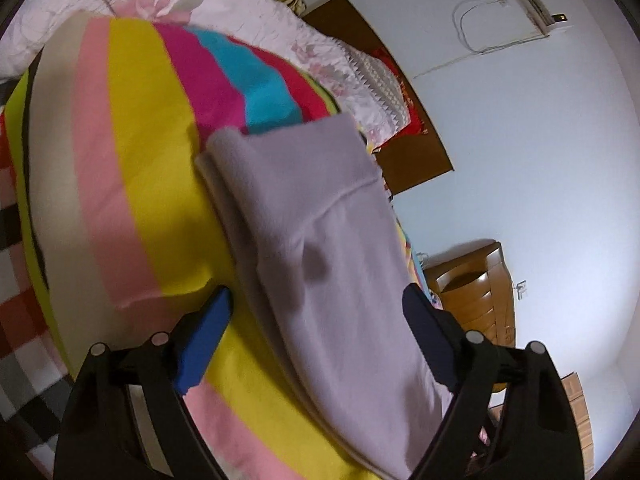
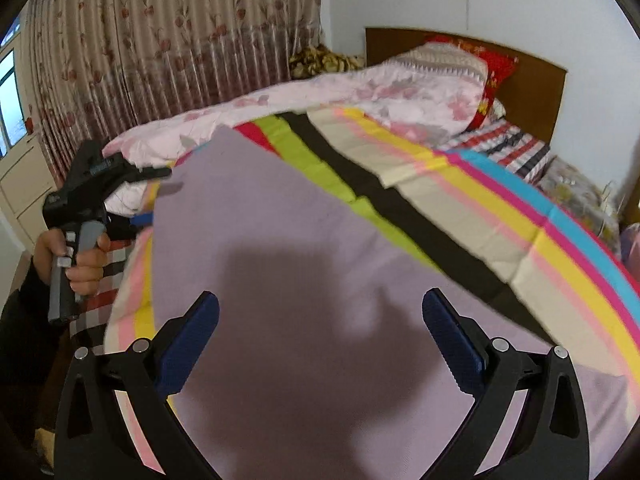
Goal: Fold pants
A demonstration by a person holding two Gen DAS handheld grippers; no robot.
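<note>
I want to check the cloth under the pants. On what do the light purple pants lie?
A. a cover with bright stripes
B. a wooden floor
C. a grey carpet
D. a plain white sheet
A: the pants lie on a cover with yellow, pink, blue and black stripes.

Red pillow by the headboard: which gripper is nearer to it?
Probably right. The right gripper hovers open over the lilac pants, facing the red pillow; the left gripper is at the pants' far edge.
</note>
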